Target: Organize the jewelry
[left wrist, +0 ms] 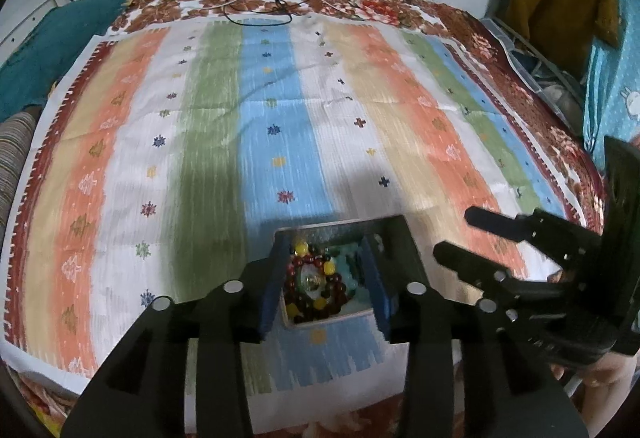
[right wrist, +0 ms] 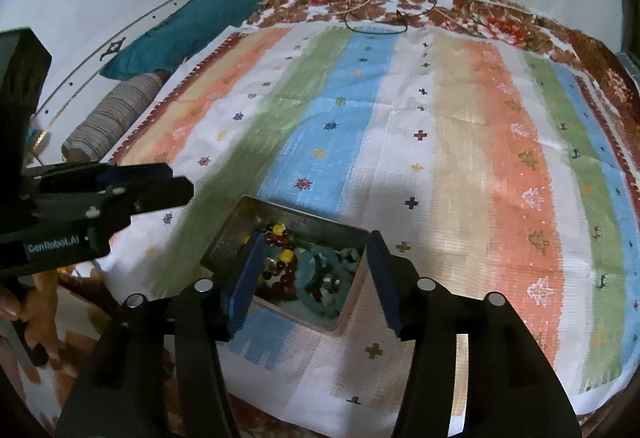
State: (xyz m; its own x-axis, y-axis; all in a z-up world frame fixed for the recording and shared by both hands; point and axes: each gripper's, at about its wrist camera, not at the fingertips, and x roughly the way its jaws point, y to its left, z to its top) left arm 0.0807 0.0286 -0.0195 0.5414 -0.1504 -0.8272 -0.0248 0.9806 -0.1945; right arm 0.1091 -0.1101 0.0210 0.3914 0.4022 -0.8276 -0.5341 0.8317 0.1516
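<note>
While both grippers hang over the striped cloth (right wrist: 460,125), the small metal box (right wrist: 240,234) sits near its front edge, filled with bead bracelets (left wrist: 316,286) — dark red, yellow and turquoise ones. The left gripper (left wrist: 326,278) is spread around the box, and the right gripper (right wrist: 310,278) is spread wide above it — neither pinches anything

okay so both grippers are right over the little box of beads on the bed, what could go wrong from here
1. The metal box sits on a soft striped cloth; a push from either open gripper could tip or slide it.
2. The dark red bead bracelet and the teal bracelet lie piled together, so lifting one may drag the other out.
3. The left gripper and right gripper are crowded around the same box, so their jaws could collide.
</note>
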